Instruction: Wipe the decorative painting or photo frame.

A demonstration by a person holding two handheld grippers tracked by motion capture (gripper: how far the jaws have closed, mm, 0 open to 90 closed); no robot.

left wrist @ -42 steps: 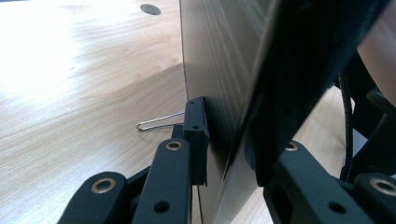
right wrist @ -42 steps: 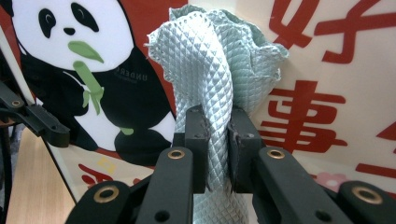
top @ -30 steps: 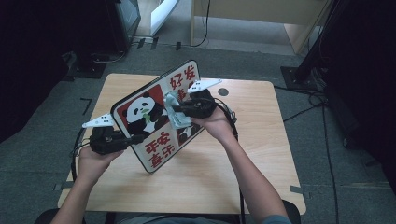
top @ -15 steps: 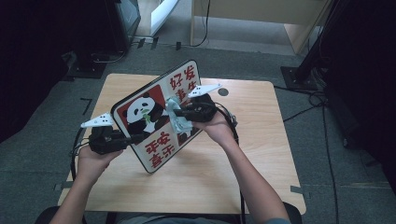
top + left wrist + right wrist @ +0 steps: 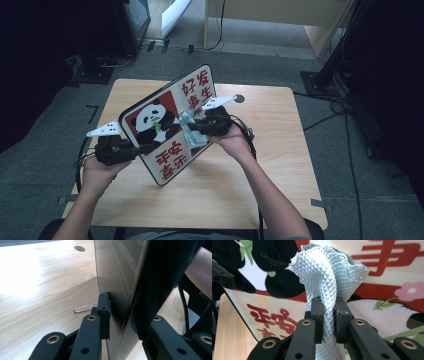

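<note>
A panda sign board point(image 5: 170, 122) with red Chinese characters stands tilted on edge over the wooden table point(image 5: 260, 165). My left gripper point(image 5: 142, 148) is shut on the board's lower left edge; in the left gripper view its jaws clamp the thin board edge point(image 5: 125, 322). My right gripper point(image 5: 192, 126) is shut on a pale blue-grey quilted cloth point(image 5: 191, 131) and presses it against the board's printed face. In the right gripper view the bunched cloth point(image 5: 327, 277) rises between the jaws in front of the board point(image 5: 387, 270).
A bent wire clip point(image 5: 83, 308) lies on the table behind the board. A round cable hole point(image 5: 239, 98) sits near the table's far edge. Cables point(image 5: 345, 150) run over the grey floor to the right. Dark stands and furniture ring the table.
The right gripper with the cloth has slid slightly leftward across the board's face. The left gripper and the board stay nearly as they were.
</note>
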